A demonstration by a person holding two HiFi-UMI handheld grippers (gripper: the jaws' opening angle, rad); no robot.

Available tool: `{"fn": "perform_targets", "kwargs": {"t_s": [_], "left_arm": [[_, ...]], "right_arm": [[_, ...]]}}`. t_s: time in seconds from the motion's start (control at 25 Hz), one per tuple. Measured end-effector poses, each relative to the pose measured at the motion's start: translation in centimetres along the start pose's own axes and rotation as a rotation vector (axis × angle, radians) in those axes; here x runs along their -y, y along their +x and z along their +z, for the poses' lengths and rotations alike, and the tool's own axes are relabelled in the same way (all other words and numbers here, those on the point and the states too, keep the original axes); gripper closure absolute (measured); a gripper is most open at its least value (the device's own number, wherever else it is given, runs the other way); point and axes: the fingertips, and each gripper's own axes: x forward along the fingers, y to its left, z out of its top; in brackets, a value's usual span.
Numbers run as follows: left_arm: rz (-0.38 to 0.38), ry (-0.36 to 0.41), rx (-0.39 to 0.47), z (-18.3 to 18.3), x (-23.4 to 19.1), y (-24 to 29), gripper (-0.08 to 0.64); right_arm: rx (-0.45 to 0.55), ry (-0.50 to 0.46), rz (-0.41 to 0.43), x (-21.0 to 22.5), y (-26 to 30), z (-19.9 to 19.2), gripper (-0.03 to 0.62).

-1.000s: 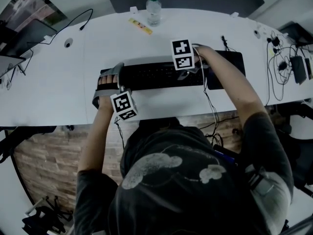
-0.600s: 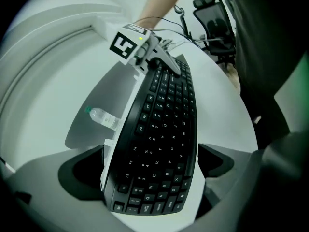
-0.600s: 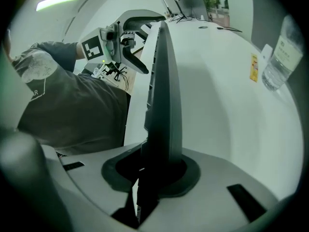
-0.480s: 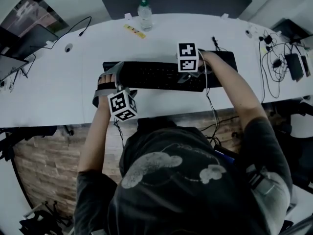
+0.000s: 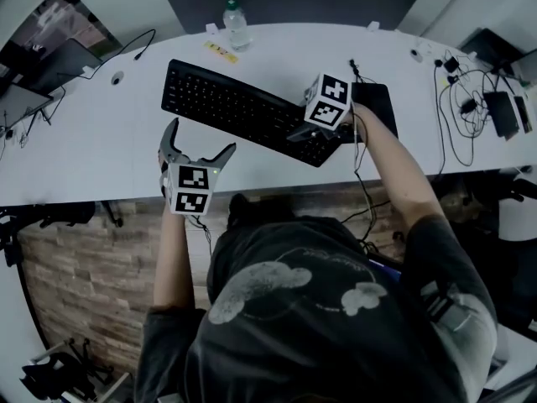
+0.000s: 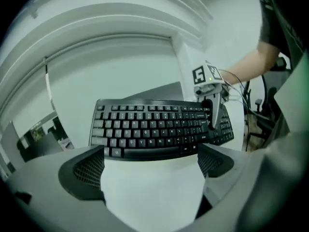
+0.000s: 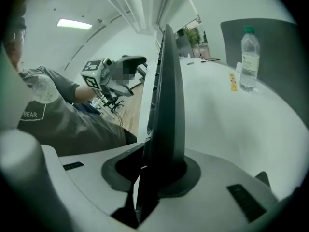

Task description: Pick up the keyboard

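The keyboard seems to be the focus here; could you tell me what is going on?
A person at a white desk holds a gripper in each hand. The right gripper is shut on the right end of the keyboard, which looks raised and slants across the desk. The left gripper is open and empty, jaws apart, just short of the keyboard.

The only word I can read is "BEAR", in pale capitals on the person's grey shirt (image 7: 63, 120), left of the keyboard (image 7: 166, 95) in the right gripper view. The keyboard's key legends show as pale specks, too small for me to read. The marker cubes (image 5: 191, 188) carry only black-and-white square patterns. The label on the bottle (image 7: 248, 57) beyond the keyboard is illegible.
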Motion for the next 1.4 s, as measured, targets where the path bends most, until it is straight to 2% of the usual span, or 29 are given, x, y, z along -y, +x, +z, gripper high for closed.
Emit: {"fn": "perform_targets", "kwargs": {"t_s": [0.2, 0.36, 0.52, 0.68, 0.8, 0.96, 1.12, 1.24, 1.4], "left_arm": [[0.088, -0.235, 0.083, 0.2, -0.4, -2.9, -0.026], [0.141, -0.376, 0.121, -0.4, -0.2, -4.3, -0.026], [0.107, -0.487, 0.130, -1.2, 1.0, -4.4, -0.025], [0.060, -0.556, 0.133, -1.8, 1.7, -4.0, -0.005], [0.057, -0.576, 0.145, -1.9, 2.0, -4.0, 0.084], [0.098, -0.577, 0.153, -2.4, 1.9, -4.6, 0.342], [0.108, -0.604, 0.166, -3.6, 2.6, -6.1, 0.519], [0.090, -0.612, 0.155, -4.8, 3.7, -7.3, 0.555], [0.067, -0.629, 0.145, -6.7, 4.9, -9.4, 0.557]], "right_arm": [[0.186, 0.052, -0.081, -0.9, -0.5, 1.4, 0.523], [0.292, 0.109, -0.072, -2.3, -0.4, 1.7, 0.522], [0.379, 0.128, -0.103, -2.7, -0.6, 1.9, 0.522], [0.492, 0.156, -0.132, -2.9, -0.9, 3.0, 0.522], [0.589, 0.193, -0.173, -2.8, -1.3, 3.6, 0.520], [0.702, 0.224, -0.272, -2.2, -2.3, 4.3, 0.518], [0.774, 0.206, -0.387, -2.4, -3.1, 4.6, 0.515], [0.820, 0.223, -0.404, -3.7, -3.1, 4.6, 0.515], [0.835, 0.270, -0.401, -5.8, -1.8, 4.2, 0.514]]}}
